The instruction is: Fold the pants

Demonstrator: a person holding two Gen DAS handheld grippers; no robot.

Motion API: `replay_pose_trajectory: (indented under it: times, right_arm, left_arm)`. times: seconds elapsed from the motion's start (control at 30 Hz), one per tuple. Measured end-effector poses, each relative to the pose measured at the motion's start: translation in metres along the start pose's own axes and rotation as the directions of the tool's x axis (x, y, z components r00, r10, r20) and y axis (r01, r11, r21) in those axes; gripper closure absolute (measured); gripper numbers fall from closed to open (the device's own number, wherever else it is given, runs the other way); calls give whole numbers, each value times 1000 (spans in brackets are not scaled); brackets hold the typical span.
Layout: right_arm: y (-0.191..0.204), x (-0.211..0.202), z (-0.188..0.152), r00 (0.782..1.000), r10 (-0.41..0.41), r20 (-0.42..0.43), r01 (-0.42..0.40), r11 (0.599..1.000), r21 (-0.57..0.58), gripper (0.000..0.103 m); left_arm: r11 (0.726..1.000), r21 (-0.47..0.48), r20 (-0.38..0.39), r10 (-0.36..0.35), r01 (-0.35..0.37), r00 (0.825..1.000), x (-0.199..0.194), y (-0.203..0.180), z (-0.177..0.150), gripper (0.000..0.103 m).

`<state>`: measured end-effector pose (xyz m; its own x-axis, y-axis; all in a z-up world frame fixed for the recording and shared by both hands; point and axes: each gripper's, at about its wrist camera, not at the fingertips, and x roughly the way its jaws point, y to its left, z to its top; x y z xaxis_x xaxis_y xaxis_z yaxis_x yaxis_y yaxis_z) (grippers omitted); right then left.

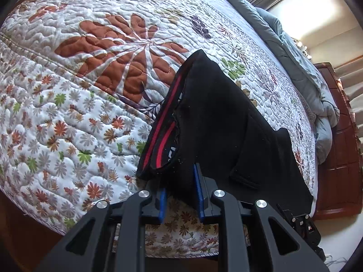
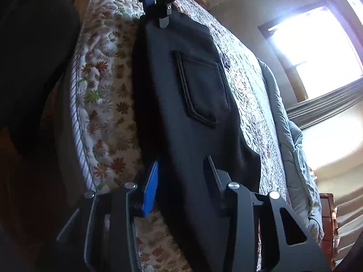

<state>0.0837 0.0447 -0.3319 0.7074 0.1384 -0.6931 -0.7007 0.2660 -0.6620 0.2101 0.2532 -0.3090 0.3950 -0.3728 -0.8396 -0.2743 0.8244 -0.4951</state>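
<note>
Black pants [image 1: 215, 113] with a red-striped waistband [image 1: 163, 127] hang just above the flowered quilt [image 1: 79, 95] near the bed's edge. My left gripper [image 1: 179, 179] is shut on a fold below the waistband, with cloth between its blue pads [image 1: 198, 190]. In the right wrist view the pants [image 2: 192, 117], back pocket [image 2: 202, 88] showing, stretch from the left gripper [image 2: 156, 11] at the top down to my right gripper [image 2: 181, 161]. The right gripper's fingers stand on either side of a thick fold and grip it. The right gripper's tip shows only partly in the left wrist view.
A bunched grey-blue duvet [image 1: 306, 72] lies along the far side of the bed [image 2: 295, 149]. A dark wooden bed frame [image 1: 335, 149] stands beyond it. A bright window [image 2: 317, 45] is at upper right. A large dark shape [image 2: 34, 56] is beside the quilt's edge [image 2: 99, 117].
</note>
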Motion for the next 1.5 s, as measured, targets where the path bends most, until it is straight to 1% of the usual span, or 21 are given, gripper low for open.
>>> replay_pose_trajectory:
  times: [0.07, 0.1, 0.37, 0.4, 0.47, 0.5, 0.57, 0.63, 0.7, 0.73, 0.8, 0.93, 1.0, 1.1, 1.17, 1.2, 1.27, 1.3, 1.37, 1.4, 1.5]
  right_arm:
    - [-4, 7, 1, 1000, 4, -22, -4, 1000, 6, 79]
    - [-6, 11, 3, 999, 26, -35, -26, 999, 21, 98]
    - [-1, 20, 2, 997, 64, -38, -63, 997, 33, 98]
    - [-1, 17, 1, 998, 58, -25, -57, 997, 44, 93]
    - [-13, 9, -2, 996, 86, -7, -85, 990, 110, 86]
    - [-31, -4, -8, 992, 123, 14, -123, 973, 194, 75]
    - [-65, -26, -29, 987, 151, 47, -158, 920, 359, 68]
    - [-113, -48, -80, 985, 160, 61, -165, 793, 586, 64]
    - [-156, -57, -160, 994, 105, -22, -50, 632, 774, 64]
    - [-168, -55, -189, 994, 88, -66, 2, 583, 813, 64]
    - [-185, -47, -270, 968, 68, -240, 178, 486, 856, 63]
    - [-191, -27, -359, 936, 99, -338, 279, 377, 883, 63]
    - [-187, -18, -410, 935, 188, -299, 249, 251, 935, 62]
    - [-191, -38, -458, 957, 174, -233, 225, 63, 972, 66]
    - [-195, -65, -515, 969, 136, -205, 224, -148, 963, 63]
    - [-196, -73, -536, 976, 123, -179, 204, -235, 950, 63]
    - [-188, -94, -601, 997, 38, -69, 78, -514, 855, 63]
    - [-182, -100, -627, 1000, -29, -7, -13, -626, 780, 62]
    - [-173, -104, -656, 988, -128, 86, -153, -736, 659, 52]
    - [-170, -103, -666, 977, -175, 119, -211, -766, 607, 49]
    - [-168, -93, -680, 962, -228, 152, -274, -806, 525, 42]
  left_arm:
    - [1000, 0, 2, 6, -6, 1000, 0, 0, 0, 84]
    - [1000, -3, 7, 12, -12, 1000, 0, 1, -1, 86]
    - [999, -45, 18, 18, -17, 1000, -8, 5, -11, 90]
    - [999, -37, 16, 23, -23, 1000, -6, 6, -11, 90]
    - [999, -22, 21, 33, -33, 999, -5, 4, -10, 81]
    - [999, -18, 26, 32, -32, 999, -7, 3, -10, 78]
    - [997, -11, 62, 83, -82, 995, -17, -1, -11, 39]
    - [980, -21, 152, 197, -196, 969, -38, -3, -13, 32]
    - [953, -19, 260, 295, -301, 919, -61, -13, -16, 32]
    - [952, -9, 287, 295, -306, 911, -66, -18, -15, 31]
    - [957, 62, 329, 249, -284, 911, -67, -41, -16, 28]
    - [956, 183, 286, 171, -229, 943, -34, -74, -8, 26]
    - [948, 227, 243, 166, -222, 956, -9, -86, -6, 26]
    - [927, 272, 206, 207, -260, 956, 20, -89, -9, 26]
    - [920, 284, 197, 221, -271, 955, 30, -83, -13, 24]
    - [917, 293, 209, 215, -271, 954, 33, -80, -17, 23]
    - [907, 318, 233, 209, -277, 950, 36, -81, -23, 12]
    - [899, 334, 232, 214, -285, 949, 39, -86, -25, 9]
    - [890, 341, 239, 228, -301, 944, 45, -92, -26, 4]
    - [890, 337, 239, 234, -307, 942, 45, -93, -27, 4]
    - [908, 309, 234, 217, -284, 948, 45, -89, -23, 4]
